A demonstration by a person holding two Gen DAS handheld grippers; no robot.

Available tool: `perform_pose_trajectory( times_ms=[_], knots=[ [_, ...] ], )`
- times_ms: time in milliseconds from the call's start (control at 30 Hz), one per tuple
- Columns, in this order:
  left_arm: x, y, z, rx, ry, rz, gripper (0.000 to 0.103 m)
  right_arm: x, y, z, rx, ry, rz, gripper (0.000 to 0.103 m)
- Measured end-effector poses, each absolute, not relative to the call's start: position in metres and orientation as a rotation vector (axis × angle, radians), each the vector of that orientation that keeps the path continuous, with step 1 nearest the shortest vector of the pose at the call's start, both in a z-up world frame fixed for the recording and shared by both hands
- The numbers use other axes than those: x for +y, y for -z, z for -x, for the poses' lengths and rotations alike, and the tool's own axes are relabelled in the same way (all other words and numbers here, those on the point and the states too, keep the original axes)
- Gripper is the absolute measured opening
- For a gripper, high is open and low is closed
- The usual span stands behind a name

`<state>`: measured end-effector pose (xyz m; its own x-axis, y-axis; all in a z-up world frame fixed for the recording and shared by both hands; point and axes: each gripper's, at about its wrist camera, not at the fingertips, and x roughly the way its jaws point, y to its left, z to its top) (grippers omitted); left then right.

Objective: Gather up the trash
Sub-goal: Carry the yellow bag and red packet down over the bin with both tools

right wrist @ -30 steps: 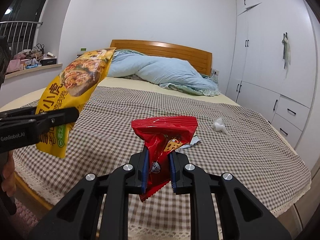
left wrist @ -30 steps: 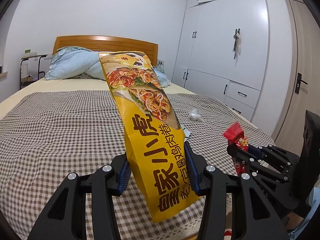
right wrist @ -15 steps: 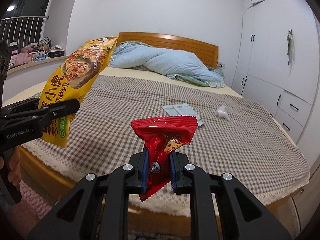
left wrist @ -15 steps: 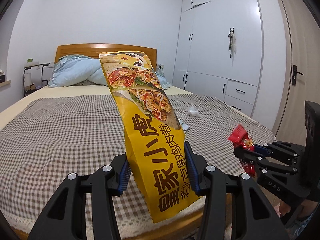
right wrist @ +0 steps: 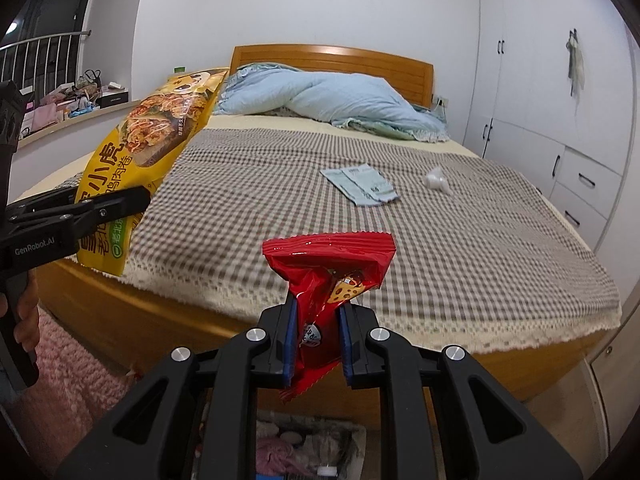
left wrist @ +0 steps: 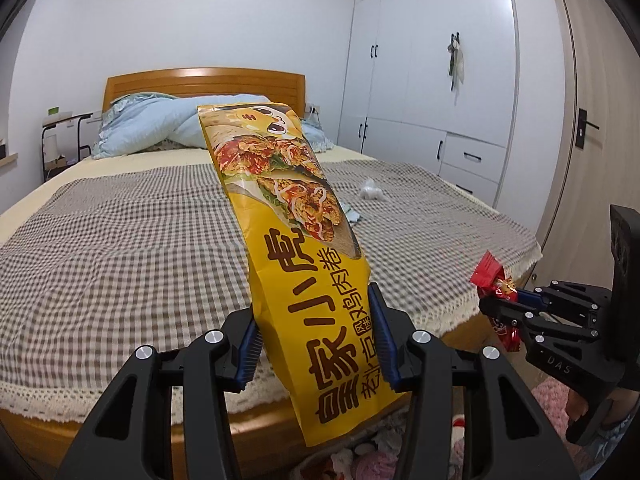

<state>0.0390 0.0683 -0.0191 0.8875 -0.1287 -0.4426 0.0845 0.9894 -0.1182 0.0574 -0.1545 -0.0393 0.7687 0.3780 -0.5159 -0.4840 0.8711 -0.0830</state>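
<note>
1. Below the bed's foot we see a trash bag (right wrist: 316, 452) holding mixed scraps.
2. Our left gripper (left wrist: 316, 344) is clamped on the yellow wrapper (left wrist: 296, 232), held upright.
3. Our right gripper (right wrist: 318, 344) pinches the red packet (right wrist: 328, 280).
4. A paper sheet (right wrist: 360, 184) and white wad (right wrist: 435, 179) lie on the bed (right wrist: 440, 240).

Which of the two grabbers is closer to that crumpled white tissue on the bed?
Right, probably. The right gripper, shut on a red wrapper, sits off the bed's foot on the tissue's side. The left gripper, holding the yellow bag, is further left.
</note>
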Motion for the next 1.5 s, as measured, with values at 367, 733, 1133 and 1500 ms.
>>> perform_pose_trajectory(
  times_ms=[367, 733, 1133, 1500],
  knots=[
    [0.048, 0.034, -0.021, 0.548, 0.131, 0.023, 0.045, -0.174, 0.061, -0.042, 0.575, -0.485, 0.180, 0.018],
    [0.030, 0.058, -0.008, 0.639, 0.178, -0.034, 0.045, -0.186, 0.088, -0.029, 0.659, -0.496, 0.153, 0.018],
    [0.017, 0.090, -0.005, 0.754, 0.255, -0.079, 0.045, -0.198, 0.115, -0.019, 0.771, -0.466, 0.143, 0.018],
    [-0.008, 0.135, -0.011, 0.910, 0.382, -0.140, 0.045, -0.215, 0.150, -0.018, 0.876, -0.426, 0.123, 0.018]
  ],
)
